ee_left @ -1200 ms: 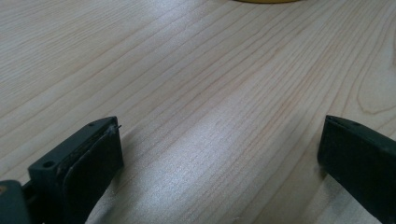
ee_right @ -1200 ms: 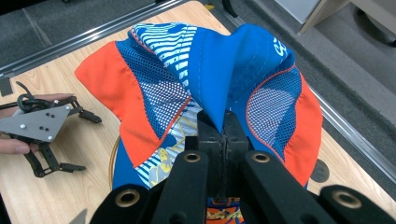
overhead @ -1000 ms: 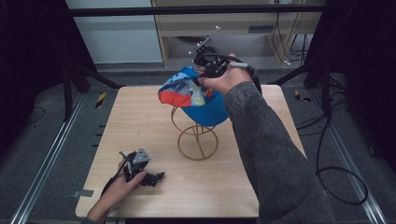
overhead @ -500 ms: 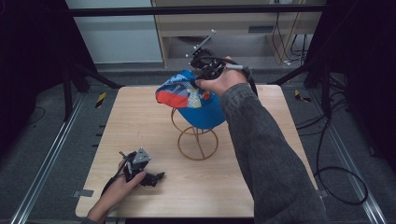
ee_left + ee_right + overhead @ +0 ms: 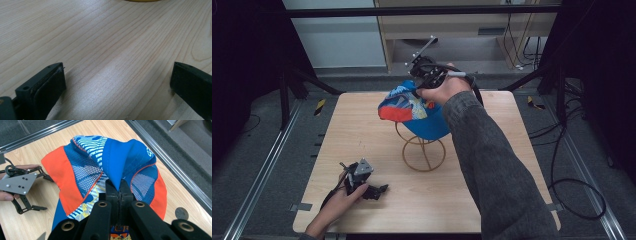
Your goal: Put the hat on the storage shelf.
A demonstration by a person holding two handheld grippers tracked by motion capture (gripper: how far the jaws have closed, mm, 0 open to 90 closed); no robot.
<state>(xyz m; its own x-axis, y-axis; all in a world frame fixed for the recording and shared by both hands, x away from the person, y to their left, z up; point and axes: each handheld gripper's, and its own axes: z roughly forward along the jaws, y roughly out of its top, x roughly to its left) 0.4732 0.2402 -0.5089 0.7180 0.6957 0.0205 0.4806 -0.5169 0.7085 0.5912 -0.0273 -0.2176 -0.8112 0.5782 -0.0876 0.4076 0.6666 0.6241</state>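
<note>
The right gripper [image 5: 119,188] has its fingers pinched tight together on a fold of the blue, orange and white mesh-panelled cap [image 5: 414,112], holding it up over the round wire stand [image 5: 423,150] that sits mid-counter. The cap's blue crown drapes against the top of the stand, its orange brim pointing toward the left side. The left gripper [image 5: 371,190] rests on the pale wooden counter [image 5: 362,130] near its front left corner, its fingers [image 5: 47,85] spread wide apart with nothing but bare wood between them.
</note>
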